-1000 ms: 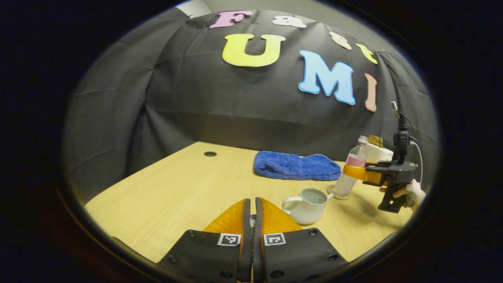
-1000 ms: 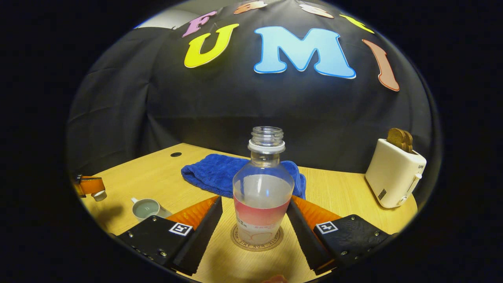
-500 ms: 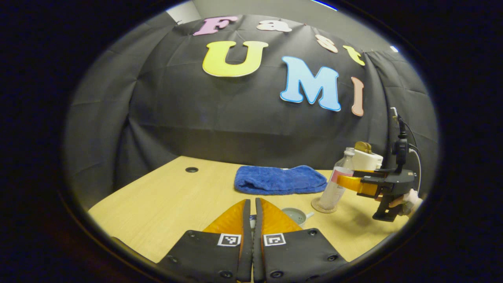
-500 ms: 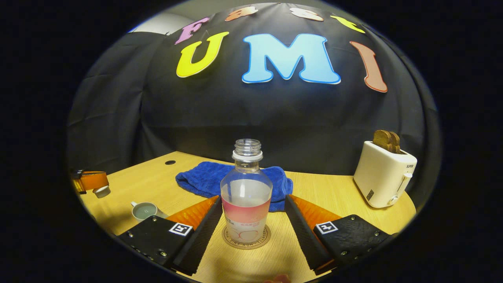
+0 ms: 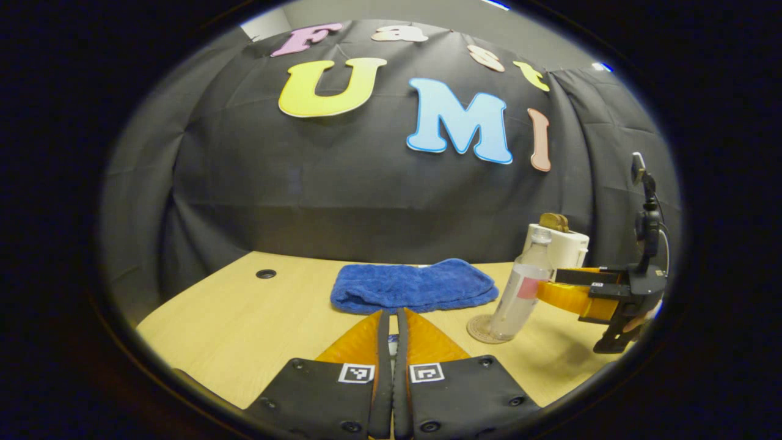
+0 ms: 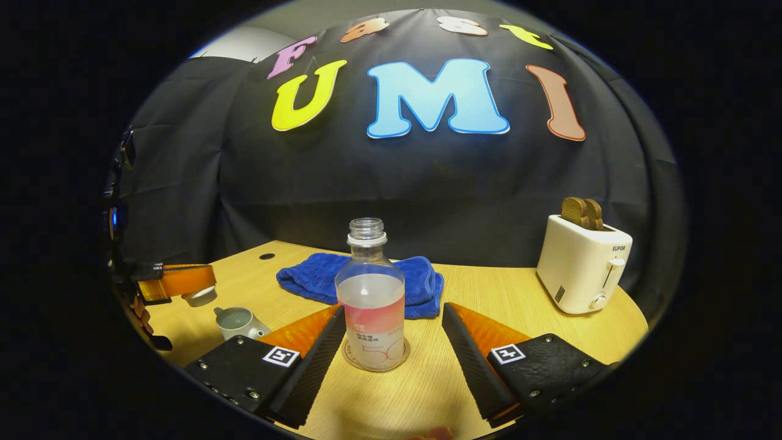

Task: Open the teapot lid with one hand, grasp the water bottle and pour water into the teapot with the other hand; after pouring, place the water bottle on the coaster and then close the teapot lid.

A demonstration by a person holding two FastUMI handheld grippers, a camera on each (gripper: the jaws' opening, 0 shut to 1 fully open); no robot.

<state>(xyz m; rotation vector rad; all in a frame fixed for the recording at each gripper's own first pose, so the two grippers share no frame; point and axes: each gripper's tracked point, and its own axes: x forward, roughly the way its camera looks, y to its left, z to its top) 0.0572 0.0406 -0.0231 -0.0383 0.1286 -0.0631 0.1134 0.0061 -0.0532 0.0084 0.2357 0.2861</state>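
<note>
Left gripper (image 5: pixel 391 324) fingers pressed together over the table (image 5: pixel 244 318); ahead, a towel (image 5: pixel 412 293), bottle (image 5: pixel 519 293) on coaster (image 5: pixel 479 329), right gripper (image 5: pixel 565 287) spread beside it.

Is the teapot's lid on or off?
Off. The teapot stands open with water inside, and the left gripper holds the lid above it.

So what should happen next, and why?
Probably lower the left gripper, which holds the lid, onto the teapot. The water bottle already stands on the coaster, the right gripper is open around it, and the teapot is uncovered.
</note>
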